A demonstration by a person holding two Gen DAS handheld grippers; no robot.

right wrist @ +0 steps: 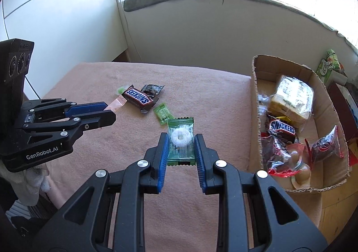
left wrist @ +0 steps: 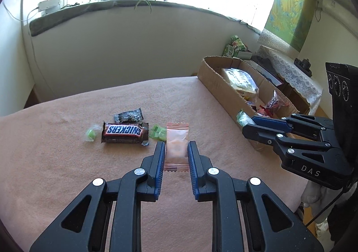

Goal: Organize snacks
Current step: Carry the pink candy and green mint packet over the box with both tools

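- Left wrist view, lower centre: left gripper (left wrist: pixel 176 151) clamps a pale pink sachet with crimped ends (left wrist: pixel 177 147)
- Right wrist view, lower centre: right gripper (right wrist: pixel 181 148) pinches a clear green wrapper holding a white ring candy (right wrist: pixel 180 140)
- Mid-frame on the pink cloth (left wrist: pixel 67 162): brown Snickers bar (left wrist: pixel 124 132)
- Only the right wrist view looks into the open cardboard box (right wrist: pixel 255 104) at right, with another Snickers (right wrist: pixel 280 128) inside
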